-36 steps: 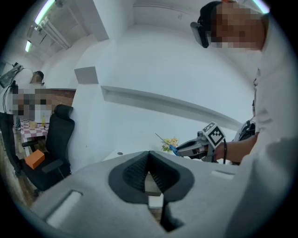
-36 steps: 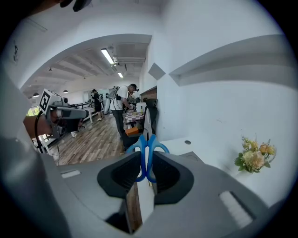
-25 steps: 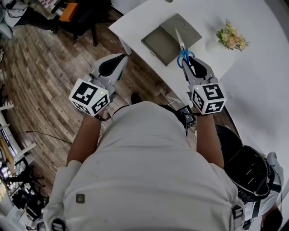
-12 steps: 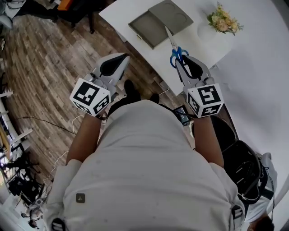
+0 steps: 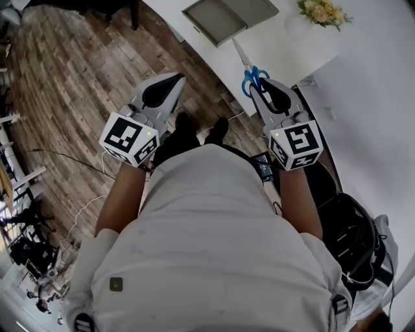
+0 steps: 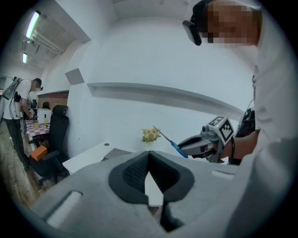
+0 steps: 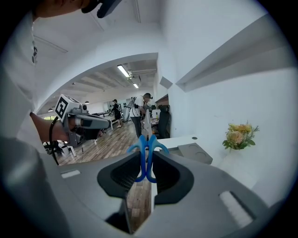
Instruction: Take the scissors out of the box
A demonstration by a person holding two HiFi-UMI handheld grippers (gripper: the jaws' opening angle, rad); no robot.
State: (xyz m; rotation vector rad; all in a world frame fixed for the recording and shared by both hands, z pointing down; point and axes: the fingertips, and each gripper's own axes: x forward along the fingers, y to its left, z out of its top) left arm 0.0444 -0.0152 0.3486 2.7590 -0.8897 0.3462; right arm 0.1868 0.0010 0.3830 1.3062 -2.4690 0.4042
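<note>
My right gripper (image 5: 258, 87) is shut on the blue handles of the scissors (image 5: 253, 74). Their blades point up and away, past the white table's (image 5: 285, 48) near edge. In the right gripper view the scissors (image 7: 146, 158) stand upright between the pads. The grey box (image 5: 219, 18) lies open on the table at the top of the head view, well beyond the scissors, with its lid beside it. My left gripper (image 5: 179, 79) hangs over the wooden floor, left of the table, shut with nothing in it. From the left gripper view (image 6: 149, 154) the scissors (image 6: 168, 141) show at the right.
A small bunch of flowers (image 5: 320, 11) stands on the table right of the box. A black bag (image 5: 353, 243) sits at the lower right. Wooden floor (image 5: 71, 71) spreads to the left. A black office chair (image 6: 58, 135) and a standing person (image 6: 19, 100) are farther off.
Both grippers have drawn back from the table, the right one taking the scissors with it. The box and flowers have slid toward the top of the head view.
</note>
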